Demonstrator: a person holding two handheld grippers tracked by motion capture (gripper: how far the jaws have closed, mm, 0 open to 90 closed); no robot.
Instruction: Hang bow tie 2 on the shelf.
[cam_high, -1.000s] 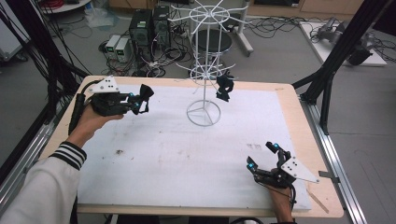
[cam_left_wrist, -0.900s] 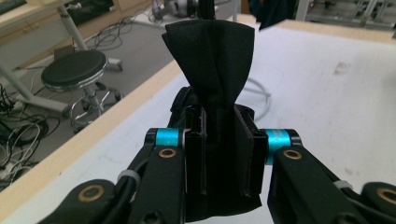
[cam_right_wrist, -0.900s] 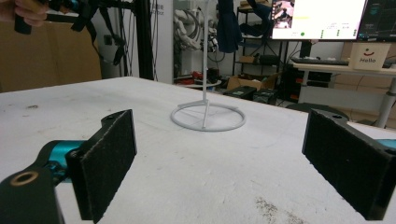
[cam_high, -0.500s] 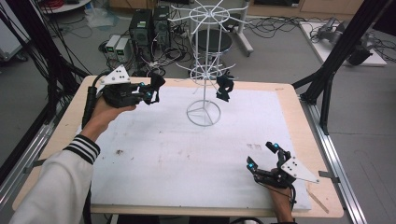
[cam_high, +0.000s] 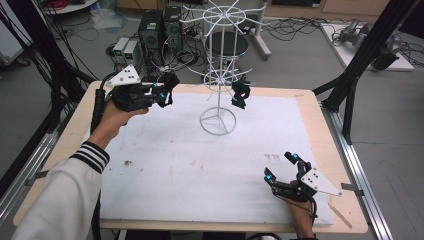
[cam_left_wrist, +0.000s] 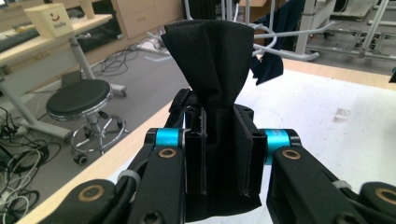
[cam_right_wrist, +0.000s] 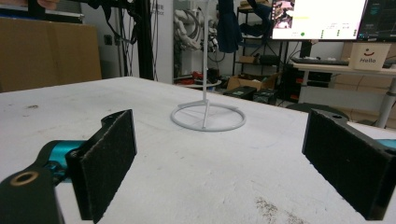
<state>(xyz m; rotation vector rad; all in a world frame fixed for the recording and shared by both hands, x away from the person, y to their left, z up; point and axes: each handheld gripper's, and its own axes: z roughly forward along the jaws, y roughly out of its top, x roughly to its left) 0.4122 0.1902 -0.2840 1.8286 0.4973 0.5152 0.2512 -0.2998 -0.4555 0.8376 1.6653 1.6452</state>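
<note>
Left gripper (cam_left_wrist: 219, 140): jaws are clamping a folded black cloth (cam_left_wrist: 212, 70), which is standing up out of the pads and fanning wider above them. In the high view this gripper (cam_high: 165, 92) is hovering over the surface's (cam_high: 165, 170) far-left corner, beside the white wire rack (cam_high: 218, 75); a second dark cloth (cam_high: 240, 94) is hanging on the rack. Right gripper (cam_high: 281, 167): jaws are gaping wide, holding nothing, low over the near-right surface. Readable writing: "Hello" on a small box (cam_right_wrist: 369, 55).
</note>
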